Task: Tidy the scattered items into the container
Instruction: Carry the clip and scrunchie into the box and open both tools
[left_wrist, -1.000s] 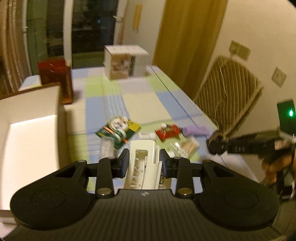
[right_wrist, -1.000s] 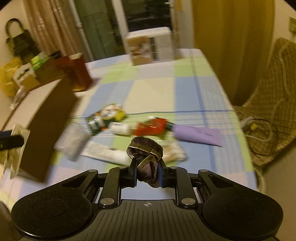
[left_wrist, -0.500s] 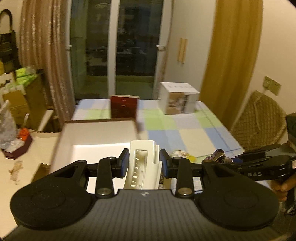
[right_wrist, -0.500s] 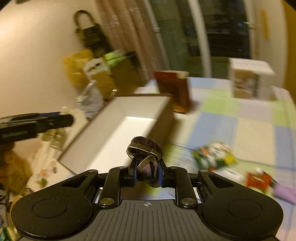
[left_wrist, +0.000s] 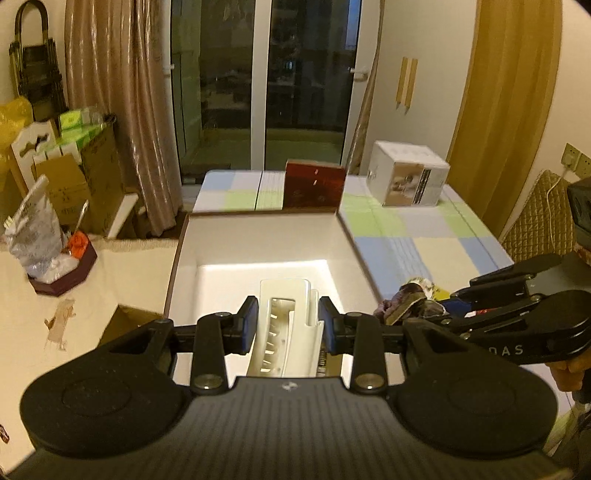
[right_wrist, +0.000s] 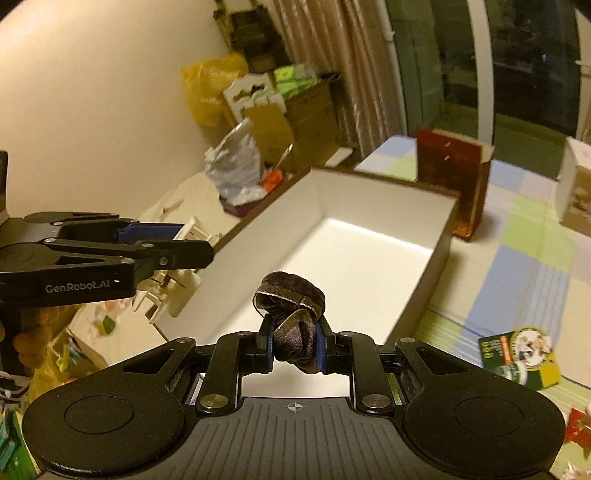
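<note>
The white plastic holder (left_wrist: 286, 328) is clamped in the left tool (left_wrist: 287, 325) above the near end of the open white-lined box (left_wrist: 258, 236). The dark velvet scrunchie (right_wrist: 291, 317) is pinched in the right tool (right_wrist: 293, 345), near the box's right wall. Each load is best carried well inside the rim and lowered toward the floor before the tools open, kept apart so they do not collide.

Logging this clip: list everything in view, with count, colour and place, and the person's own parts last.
box: 1, white inside, brown rim, table's left edge
holder: 1, white plastic, in left fingers over box
cloth: 1, dark purple, in right fingers near box
red box: 1, upright behind box
white carton: 1, far table end
packet: 1, green-yellow, on tablecloth
left gripper: 1, black
right gripper: 1, black
</note>
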